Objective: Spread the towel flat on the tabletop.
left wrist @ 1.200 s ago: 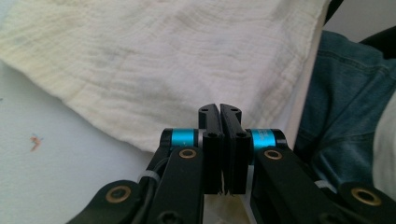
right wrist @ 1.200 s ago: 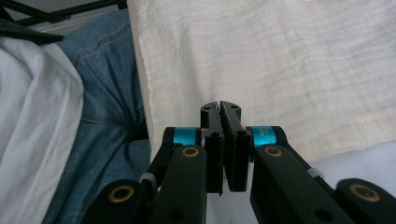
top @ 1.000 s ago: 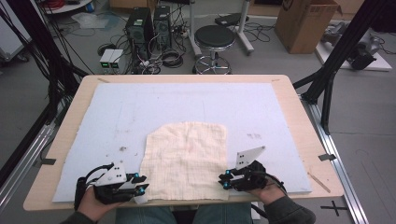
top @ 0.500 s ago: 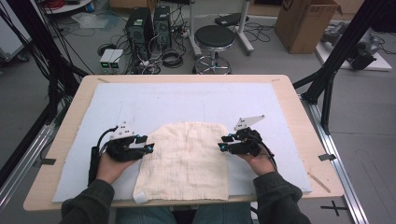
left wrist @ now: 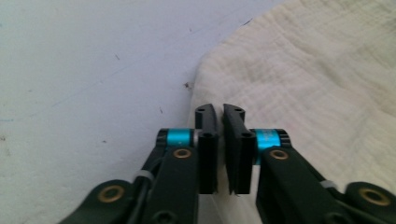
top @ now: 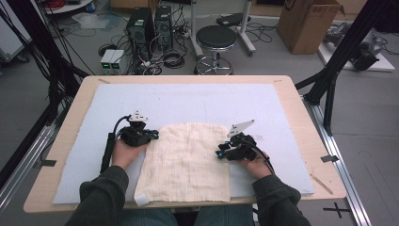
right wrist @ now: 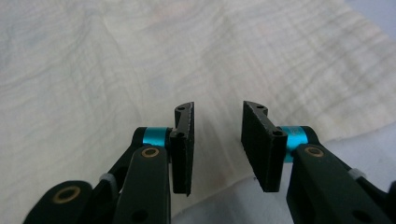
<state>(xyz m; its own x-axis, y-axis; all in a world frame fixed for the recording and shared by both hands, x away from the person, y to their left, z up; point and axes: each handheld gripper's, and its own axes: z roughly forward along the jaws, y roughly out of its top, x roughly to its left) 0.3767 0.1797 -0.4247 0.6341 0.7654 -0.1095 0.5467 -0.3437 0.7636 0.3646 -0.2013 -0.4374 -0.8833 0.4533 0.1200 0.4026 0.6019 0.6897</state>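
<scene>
The table carries a pale blue mat, and the cloth lies folded on the near half of that mat, its near edge close to the table's front rim. That position is probably the biggest risk. If both hands drag the cloth toward the person, the near edge could slide off the mat and hang over the rim. The cloth looks soft and loosely woven, so a lift from one side alone would likely skew the fold and leave the layers uneven. The left tool sits at the cloth's left edge. Its jaws have just been closing and now stand together, right where cloth meets mat. I cannot tell whether any fabric is caught between them. They may have closed beside the edge or on the top layer only, and then a pull would bring up nothing or peel the fold open. The right tool rests over the cloth's right edge. Its jaws have also just been closing, yet they stand apart with nothing pinched between them. If the left hand lifts before the right closes, the cloth would likely swing and bunch toward the left.
</scene>
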